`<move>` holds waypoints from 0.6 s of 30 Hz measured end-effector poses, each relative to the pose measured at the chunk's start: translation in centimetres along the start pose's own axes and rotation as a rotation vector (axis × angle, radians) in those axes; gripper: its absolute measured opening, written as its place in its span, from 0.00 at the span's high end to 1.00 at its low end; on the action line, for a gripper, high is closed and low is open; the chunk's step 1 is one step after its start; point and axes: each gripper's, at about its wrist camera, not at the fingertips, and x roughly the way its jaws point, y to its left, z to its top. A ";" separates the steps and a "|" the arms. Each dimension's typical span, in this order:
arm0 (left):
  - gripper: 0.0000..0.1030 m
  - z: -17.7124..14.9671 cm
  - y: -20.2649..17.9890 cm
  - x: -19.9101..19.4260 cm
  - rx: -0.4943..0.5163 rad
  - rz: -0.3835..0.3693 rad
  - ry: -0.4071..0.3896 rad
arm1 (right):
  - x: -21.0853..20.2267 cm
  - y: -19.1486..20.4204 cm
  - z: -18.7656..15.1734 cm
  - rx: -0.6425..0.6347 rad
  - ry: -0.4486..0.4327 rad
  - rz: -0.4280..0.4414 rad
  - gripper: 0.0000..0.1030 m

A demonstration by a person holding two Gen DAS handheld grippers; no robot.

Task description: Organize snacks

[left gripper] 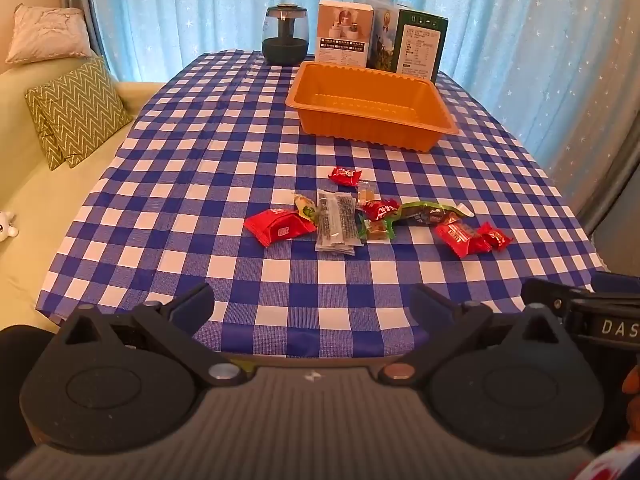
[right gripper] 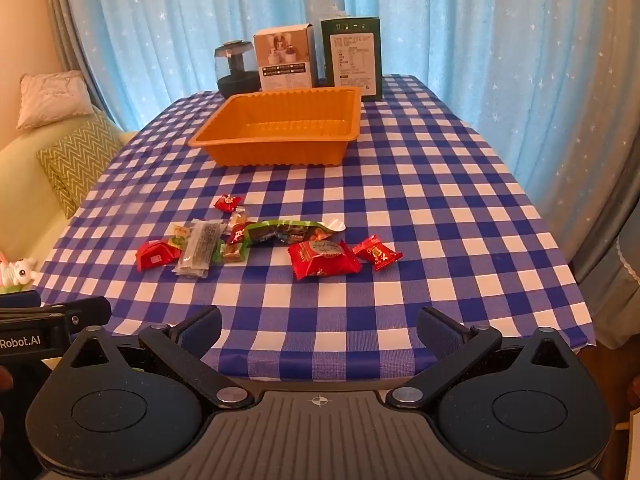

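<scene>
Several wrapped snacks lie in a loose row on the blue checked tablecloth [left gripper: 240,152]: a red packet [left gripper: 278,230], a grey sachet [left gripper: 337,222], a green wrapper [left gripper: 428,212] and small red candies [left gripper: 344,176]. The row also shows in the right wrist view, with a red packet [right gripper: 323,258] and the green wrapper [right gripper: 288,230]. An empty orange tray [left gripper: 370,80] [right gripper: 280,96] stands behind them. My left gripper [left gripper: 314,304] and right gripper [right gripper: 320,328] are both open and empty, at the table's near edge, well short of the snacks.
A dark glass jar [left gripper: 285,36] and two boxes, white [left gripper: 344,34] and green [left gripper: 420,42], stand at the far table edge before blue curtains. A sofa with cushions [left gripper: 76,112] lies left. The right gripper's body [left gripper: 600,320] shows at the left view's right edge.
</scene>
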 end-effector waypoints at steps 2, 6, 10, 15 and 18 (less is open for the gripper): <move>0.00 0.0 0.1 0.0 -0.002 -0.009 0.001 | 0.0 0.0 0.0 0.001 -0.001 0.002 0.00; 0.00 -0.1 0.1 0.0 0.008 -0.014 -0.003 | 0.0 0.0 -0.1 0.002 0.003 0.004 0.00; 0.00 0.1 0.2 -0.3 -0.009 -0.002 -0.005 | -0.1 0.0 -0.1 0.001 0.004 0.006 0.00; 0.00 0.1 -0.1 -0.5 0.003 -0.009 -0.008 | -0.2 0.0 -0.2 0.001 0.005 0.004 0.00; 0.00 0.1 -0.1 -0.5 0.005 -0.011 -0.008 | 0.0 0.0 -0.2 0.001 0.006 0.003 0.00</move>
